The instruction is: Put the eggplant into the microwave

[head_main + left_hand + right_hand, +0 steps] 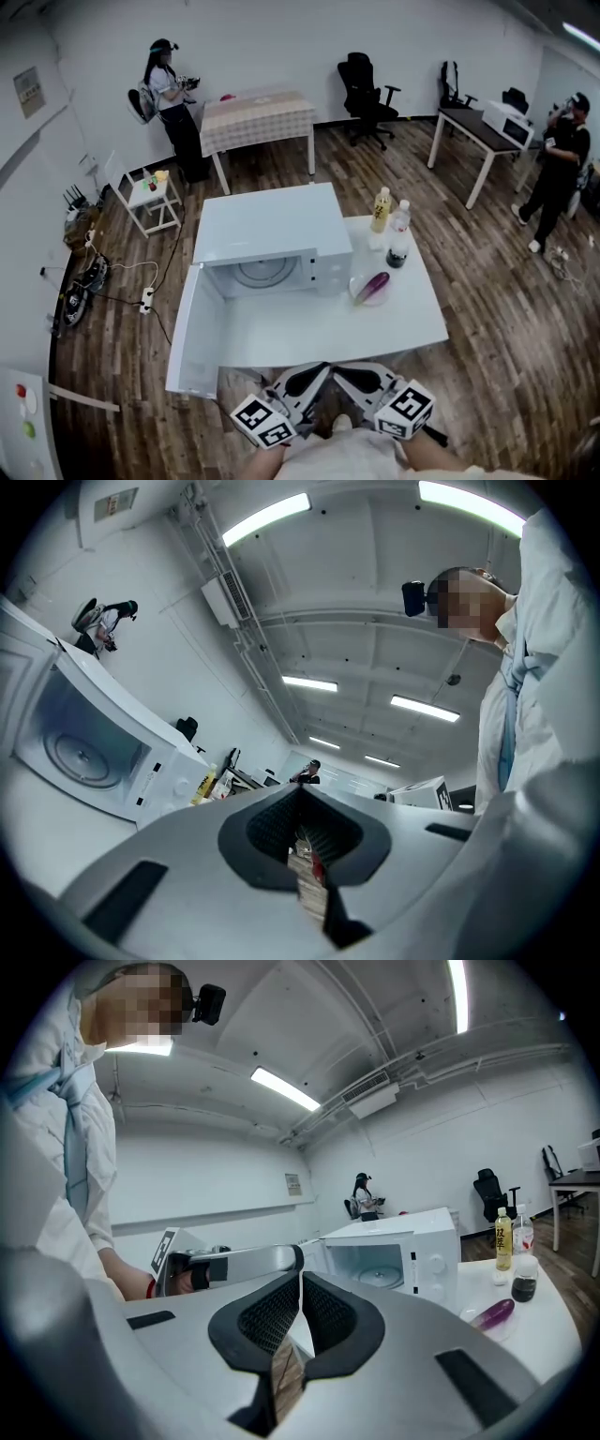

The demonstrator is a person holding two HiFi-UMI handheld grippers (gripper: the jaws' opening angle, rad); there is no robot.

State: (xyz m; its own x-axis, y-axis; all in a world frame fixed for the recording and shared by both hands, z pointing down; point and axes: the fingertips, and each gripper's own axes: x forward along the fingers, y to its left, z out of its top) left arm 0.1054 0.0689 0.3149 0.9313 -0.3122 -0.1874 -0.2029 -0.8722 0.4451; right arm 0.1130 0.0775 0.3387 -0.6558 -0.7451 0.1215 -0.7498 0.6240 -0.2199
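**Eggplant lying ahead-right of clenched jaws**

The white table [309,337] is carrying the microwave [272,234], whose door is hanging open leftward. The left gripper [322,371] and right gripper [343,371] are hovering at the near edge, both clenched and empty. The eggplant [373,285] is lying just right of the microwave, slanting away rightward, nearer the right gripper.

Eggplant [373,284] right of microwave [267,225], bottles [381,210] behind
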